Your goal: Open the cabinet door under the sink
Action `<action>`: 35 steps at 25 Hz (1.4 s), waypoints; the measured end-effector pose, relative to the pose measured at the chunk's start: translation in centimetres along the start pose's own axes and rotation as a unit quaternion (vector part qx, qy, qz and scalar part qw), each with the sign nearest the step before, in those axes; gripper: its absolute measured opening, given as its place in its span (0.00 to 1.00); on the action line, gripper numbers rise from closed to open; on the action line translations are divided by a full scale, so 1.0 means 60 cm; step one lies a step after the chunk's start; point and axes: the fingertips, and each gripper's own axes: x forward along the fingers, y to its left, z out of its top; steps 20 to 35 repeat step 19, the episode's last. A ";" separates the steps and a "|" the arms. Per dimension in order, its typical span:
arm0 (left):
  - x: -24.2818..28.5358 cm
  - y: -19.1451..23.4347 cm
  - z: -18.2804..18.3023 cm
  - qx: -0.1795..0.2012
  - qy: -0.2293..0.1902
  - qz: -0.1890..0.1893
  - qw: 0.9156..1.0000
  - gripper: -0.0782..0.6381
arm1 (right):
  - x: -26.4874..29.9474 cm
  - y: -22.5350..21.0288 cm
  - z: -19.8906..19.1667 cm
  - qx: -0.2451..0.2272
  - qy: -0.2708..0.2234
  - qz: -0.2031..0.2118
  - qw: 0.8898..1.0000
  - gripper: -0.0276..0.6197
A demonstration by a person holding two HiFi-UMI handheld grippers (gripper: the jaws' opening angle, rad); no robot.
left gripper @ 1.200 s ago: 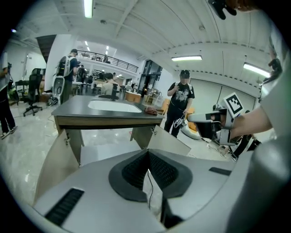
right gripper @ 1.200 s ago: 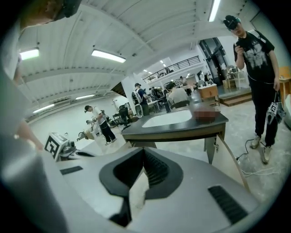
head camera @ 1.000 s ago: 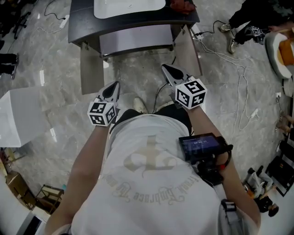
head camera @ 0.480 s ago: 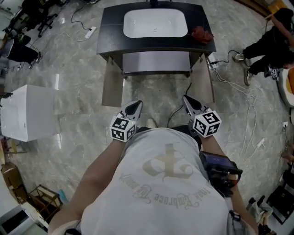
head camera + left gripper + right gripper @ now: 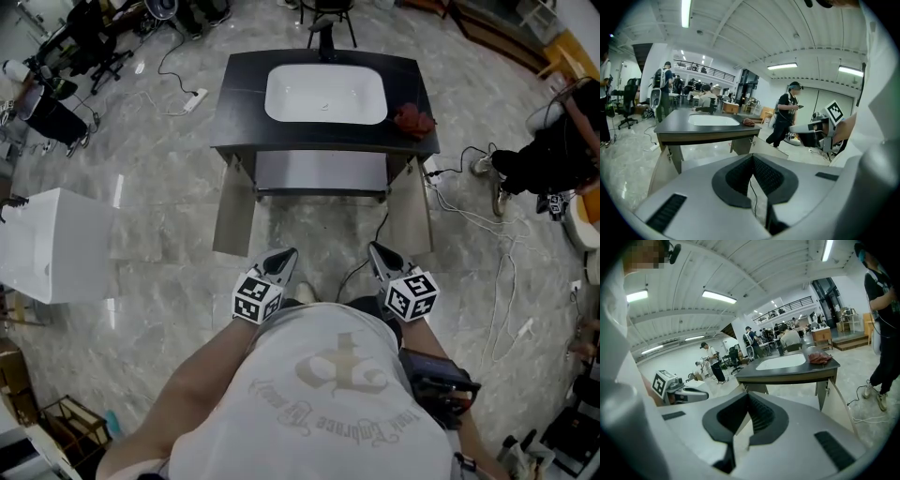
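Note:
The sink cabinet has a dark countertop (image 5: pixel 323 131), a white basin (image 5: pixel 325 94) and a red cloth (image 5: pixel 413 120) on its right end. Below it both doors stand swung wide open: the left door (image 5: pixel 234 204) and the right door (image 5: pixel 412 211), with a grey panel (image 5: pixel 322 173) between them. My left gripper (image 5: pixel 281 261) and right gripper (image 5: pixel 380 255) are held close to the body, well short of the doors, both shut and empty. In the left gripper view the jaws (image 5: pixel 752 156) point at the cabinet (image 5: pixel 703 129). The right gripper view shows the same for its jaws (image 5: pixel 747 394).
A white box (image 5: pixel 52 246) stands on the floor at the left. Loose cables (image 5: pixel 487 225) trail across the marble floor at the right, near a person in black (image 5: pixel 548 155). Office chairs crowd the far left corner. Other people stand behind the cabinet (image 5: pixel 787 117).
The grippers and the person have backed away from the cabinet, which now lies farther up the head view. Both doors stay open and both grippers stay shut.

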 end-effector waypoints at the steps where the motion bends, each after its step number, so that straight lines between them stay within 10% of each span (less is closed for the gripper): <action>1: 0.001 -0.003 0.001 0.002 0.001 -0.004 1.000 0.12 | -0.001 0.001 -0.001 0.000 0.001 -0.001 1.000 0.06; 35: 0.033 -0.021 0.025 0.023 0.004 -0.041 0.999 0.12 | -0.025 -0.017 -0.005 0.005 0.000 -0.035 0.999 0.06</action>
